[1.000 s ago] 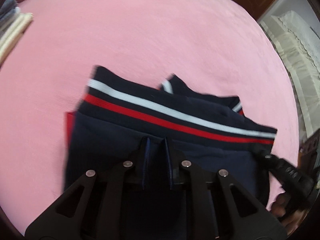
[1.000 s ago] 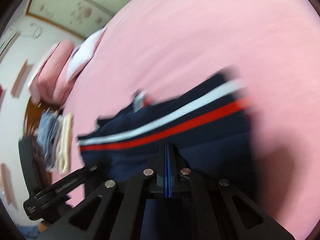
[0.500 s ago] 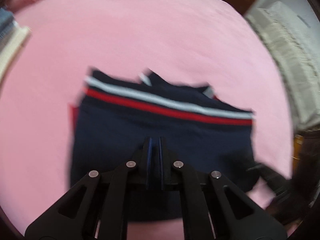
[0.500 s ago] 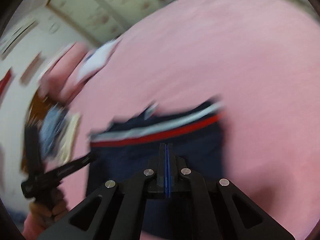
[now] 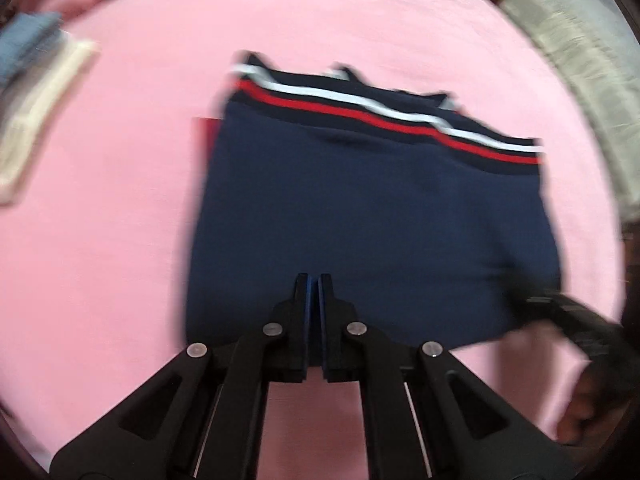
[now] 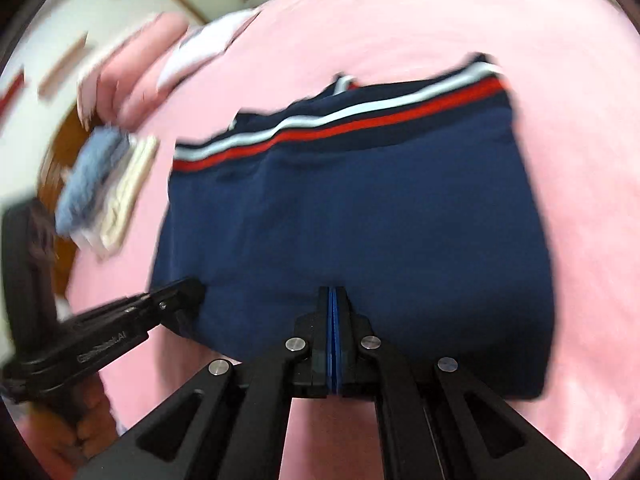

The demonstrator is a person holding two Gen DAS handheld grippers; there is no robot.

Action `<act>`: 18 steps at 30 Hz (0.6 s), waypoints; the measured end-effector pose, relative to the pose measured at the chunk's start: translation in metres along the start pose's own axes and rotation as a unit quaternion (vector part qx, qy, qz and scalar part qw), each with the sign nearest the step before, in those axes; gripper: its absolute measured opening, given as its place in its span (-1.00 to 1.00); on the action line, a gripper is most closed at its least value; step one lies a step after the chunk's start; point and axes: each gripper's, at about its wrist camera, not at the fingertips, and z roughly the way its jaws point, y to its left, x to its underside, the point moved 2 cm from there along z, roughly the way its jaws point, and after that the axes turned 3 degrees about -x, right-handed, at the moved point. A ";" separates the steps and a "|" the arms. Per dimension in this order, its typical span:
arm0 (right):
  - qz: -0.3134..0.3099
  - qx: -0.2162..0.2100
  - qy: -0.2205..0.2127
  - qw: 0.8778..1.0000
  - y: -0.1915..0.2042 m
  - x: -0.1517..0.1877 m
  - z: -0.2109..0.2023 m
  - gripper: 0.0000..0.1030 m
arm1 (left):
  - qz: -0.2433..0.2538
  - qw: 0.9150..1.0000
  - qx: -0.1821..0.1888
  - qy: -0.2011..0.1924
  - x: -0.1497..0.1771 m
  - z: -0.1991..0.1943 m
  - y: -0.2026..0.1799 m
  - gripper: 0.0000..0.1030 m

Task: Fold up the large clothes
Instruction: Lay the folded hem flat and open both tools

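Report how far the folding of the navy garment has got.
Done: the navy garment lies folded into a compact rectangle on the pink bed, striped band at the far edge. In hand: nothing; left gripper and right gripper are shut, empty. Left: perhaps adding it to the folded stack.

Matt navy cloth garment (image 5: pixel 372 220), pink fabric bedcover (image 5: pixel 120 200)

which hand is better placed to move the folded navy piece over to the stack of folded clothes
Left, probably. Its tongs hang shut over the navy garment on the side toward the stack; the right tongs, also shut, sit farther off.
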 end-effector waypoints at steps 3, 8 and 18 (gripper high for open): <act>0.010 0.017 -0.016 1.000 -0.011 0.011 -0.022 -1.00 | -0.025 0.999 -0.033 0.016 0.002 -0.001 0.032 -0.94; 0.042 0.126 -0.024 0.991 -0.027 0.025 -0.049 -1.00 | -0.064 0.997 -0.034 0.025 0.007 -0.014 0.052 -0.93; 0.044 0.176 0.005 0.983 -0.025 0.031 -0.136 -0.92 | -0.091 0.990 -0.082 0.066 0.034 -0.063 0.049 -0.60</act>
